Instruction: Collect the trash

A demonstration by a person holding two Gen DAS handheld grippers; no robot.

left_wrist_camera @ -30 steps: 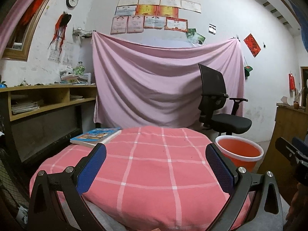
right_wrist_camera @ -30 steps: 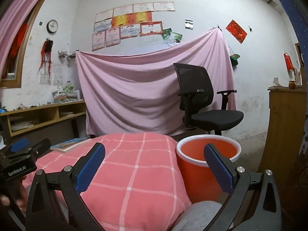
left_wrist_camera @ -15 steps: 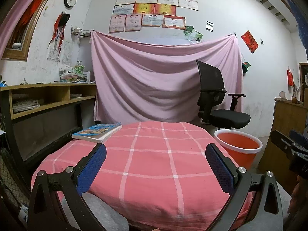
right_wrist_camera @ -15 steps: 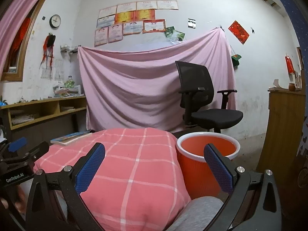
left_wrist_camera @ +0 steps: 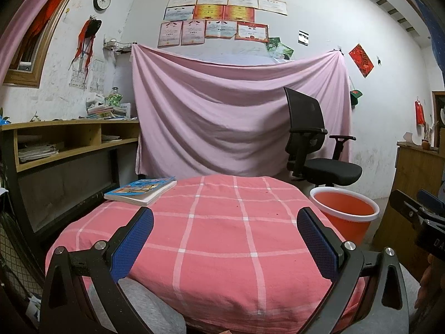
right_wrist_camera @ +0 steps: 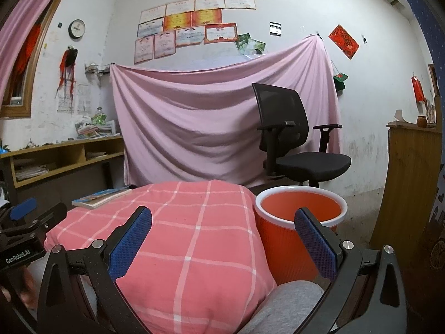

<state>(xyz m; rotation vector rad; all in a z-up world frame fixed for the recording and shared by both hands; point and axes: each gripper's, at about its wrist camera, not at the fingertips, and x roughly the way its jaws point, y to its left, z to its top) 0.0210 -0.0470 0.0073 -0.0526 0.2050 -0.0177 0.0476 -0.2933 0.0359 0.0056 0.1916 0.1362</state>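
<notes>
An orange bin (left_wrist_camera: 345, 213) with a white rim stands on the floor at the right of a table under a pink checked cloth (left_wrist_camera: 222, 222); the right wrist view shows the bin (right_wrist_camera: 300, 222) close by, empty as far as I see inside. My left gripper (left_wrist_camera: 225, 239) hangs open above the near part of the cloth, holding nothing. My right gripper (right_wrist_camera: 222, 239) is open too, between the cloth's (right_wrist_camera: 189, 236) right edge and the bin. No trash shows on the cloth.
A book (left_wrist_camera: 140, 190) lies at the table's far left corner. A black office chair (left_wrist_camera: 314, 150) stands behind the bin. Wooden shelves (left_wrist_camera: 69, 144) run along the left wall, a wooden cabinet (right_wrist_camera: 411, 183) stands at the right. Grey-clad knees (right_wrist_camera: 289, 303) sit under both grippers.
Both grippers have drawn back and risen a little, so the table and bin sit lower and farther off. Both stay open.
</notes>
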